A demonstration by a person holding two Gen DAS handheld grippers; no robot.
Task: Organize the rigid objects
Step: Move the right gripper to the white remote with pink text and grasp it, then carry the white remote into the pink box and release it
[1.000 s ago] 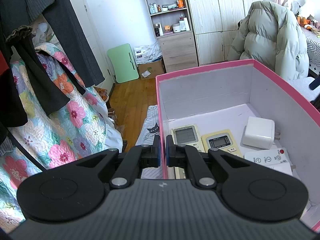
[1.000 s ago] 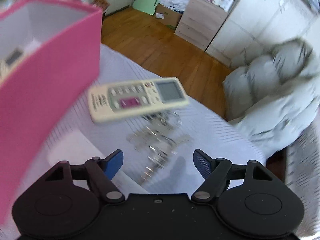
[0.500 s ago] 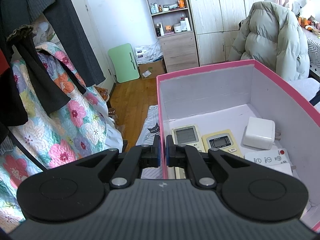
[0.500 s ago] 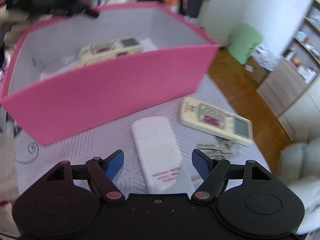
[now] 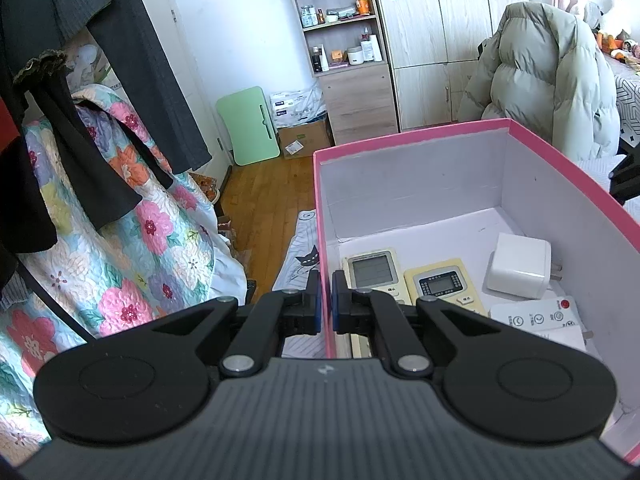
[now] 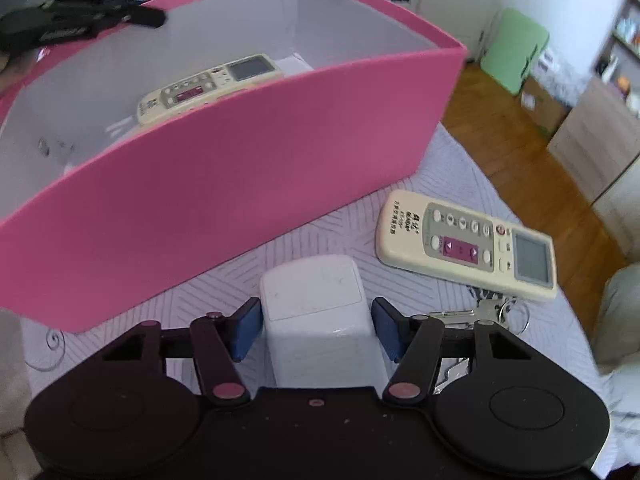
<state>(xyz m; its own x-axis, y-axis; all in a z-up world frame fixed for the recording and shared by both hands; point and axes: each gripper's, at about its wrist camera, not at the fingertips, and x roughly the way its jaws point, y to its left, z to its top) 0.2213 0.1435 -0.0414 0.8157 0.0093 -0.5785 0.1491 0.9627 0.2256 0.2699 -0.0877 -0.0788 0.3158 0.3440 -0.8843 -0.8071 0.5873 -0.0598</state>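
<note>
A pink box (image 5: 560, 156) holds two cream remotes (image 5: 374, 272), a white charger (image 5: 518, 266) and a white remote (image 5: 536, 320). My left gripper (image 5: 326, 306) is shut on the box's left wall. In the right wrist view the pink box (image 6: 240, 168) stands on the bed. My right gripper (image 6: 316, 328) is open, its blue pads on either side of a white remote (image 6: 316, 304) lying face down, with small gaps. A cream remote (image 6: 468, 244) and keys (image 6: 480, 314) lie to the right.
A floral quilt (image 5: 120, 260) and dark hanging clothes (image 5: 60, 100) are at the left. A grey puffer jacket (image 5: 552, 76) on a chair, shelves (image 5: 340, 20) and wood floor (image 5: 264, 208) lie beyond the box. The bed cover (image 6: 400, 184) is pale and striped.
My right gripper swung from the cream remote toward the box, then moved down and forward around the white remote, its fingers narrowing. The left gripper has not moved.
</note>
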